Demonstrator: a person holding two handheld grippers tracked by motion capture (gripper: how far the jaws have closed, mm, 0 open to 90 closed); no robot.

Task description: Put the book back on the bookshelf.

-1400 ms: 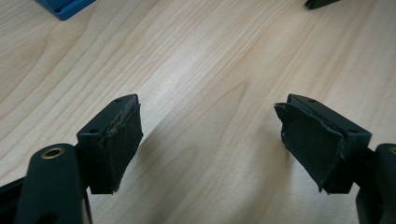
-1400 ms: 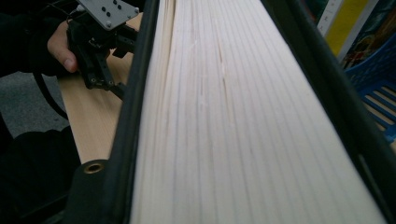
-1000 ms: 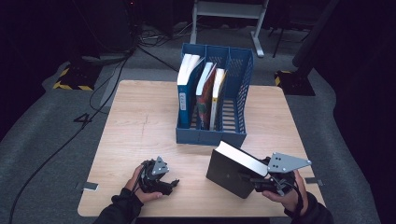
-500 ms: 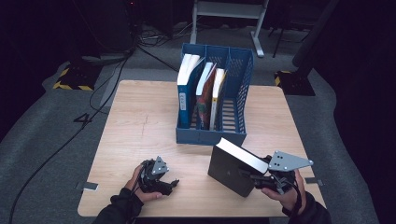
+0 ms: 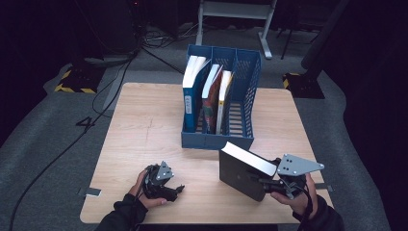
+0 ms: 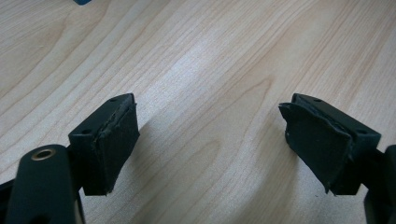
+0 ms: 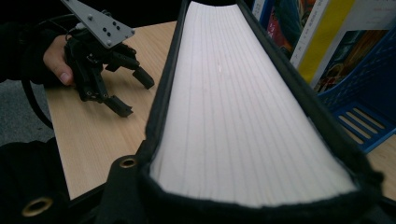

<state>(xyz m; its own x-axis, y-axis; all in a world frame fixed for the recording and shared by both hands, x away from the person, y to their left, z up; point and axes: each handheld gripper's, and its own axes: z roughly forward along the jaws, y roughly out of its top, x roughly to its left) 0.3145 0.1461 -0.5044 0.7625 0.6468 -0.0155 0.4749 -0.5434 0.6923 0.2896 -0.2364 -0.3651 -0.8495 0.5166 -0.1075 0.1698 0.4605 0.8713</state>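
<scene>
A: Why does the black book (image 5: 242, 169) stand tilted just in front of the blue rack (image 5: 240, 137)?
B: Probably it is bound for the rack's free right slot, beside the shelved books (image 5: 211, 91).
A: And the tongs?
B: The right tongs (image 5: 269, 184) have just been closing and clamp its edge; the left tongs (image 6: 212, 144) rest wide open, empty, on the worktop (image 5: 144, 125).

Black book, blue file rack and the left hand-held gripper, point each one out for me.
black book (image 5: 238, 172): high view, on its dark front cover.
blue file rack (image 5: 216, 140): high view, on its front wall.
left hand-held gripper (image 5: 179, 189): high view, midway between its open fingertips.
</scene>
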